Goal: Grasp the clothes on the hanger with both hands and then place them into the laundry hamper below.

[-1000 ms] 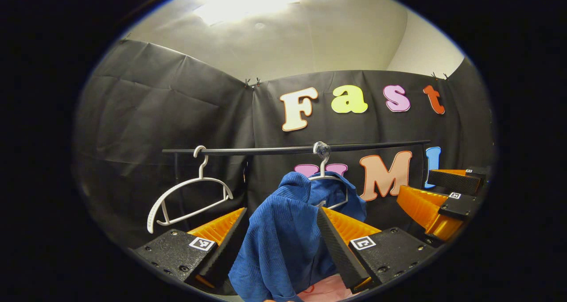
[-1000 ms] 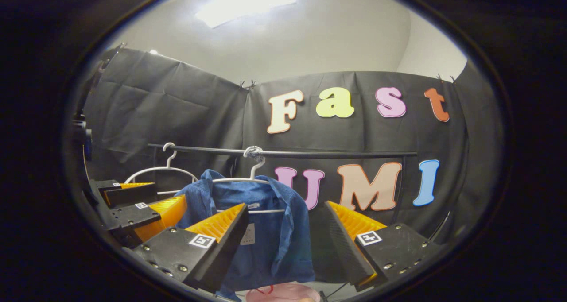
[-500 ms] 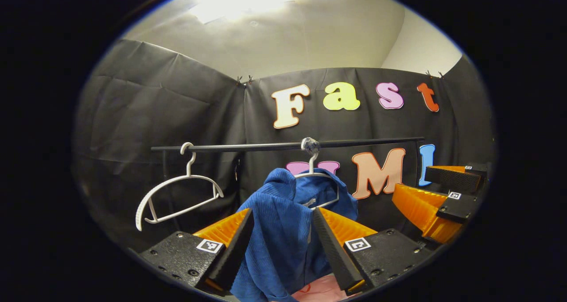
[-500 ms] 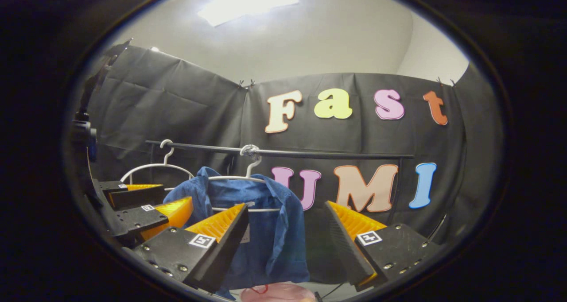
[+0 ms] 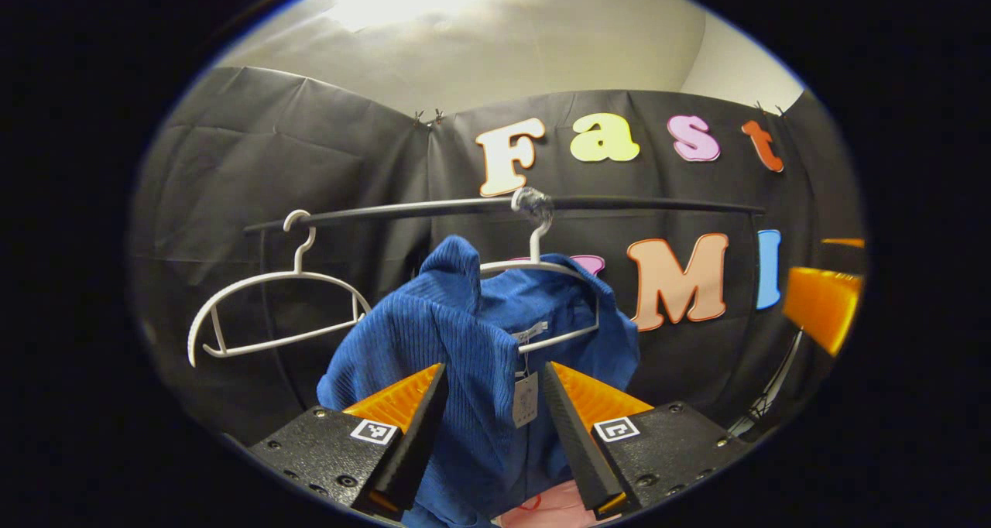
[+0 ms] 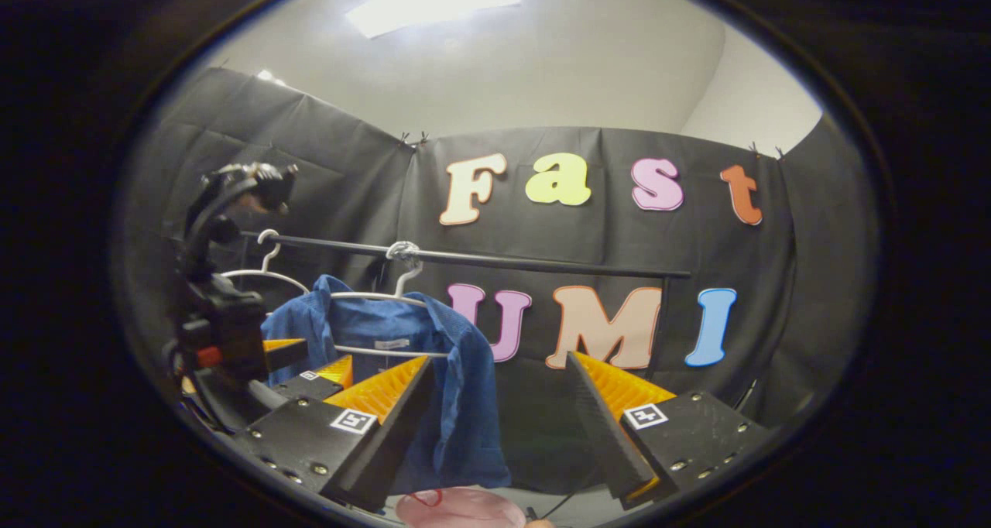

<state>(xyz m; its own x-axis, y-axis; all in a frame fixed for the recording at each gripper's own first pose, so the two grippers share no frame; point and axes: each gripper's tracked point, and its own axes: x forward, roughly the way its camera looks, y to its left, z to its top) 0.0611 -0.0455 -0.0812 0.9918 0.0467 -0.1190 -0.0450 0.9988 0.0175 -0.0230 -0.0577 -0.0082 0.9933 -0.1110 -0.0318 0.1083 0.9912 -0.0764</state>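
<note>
Up close, the left gripper stands with fingers spread, the blue garment hanging between them untouched. The right gripper, likewise parted and grasping nothing, faces the garment's right edge. The garment drapes lengthwise downward from a white hanger on the black rail. An empty hanger hangs alongside; a pink hamper sits below.
</note>
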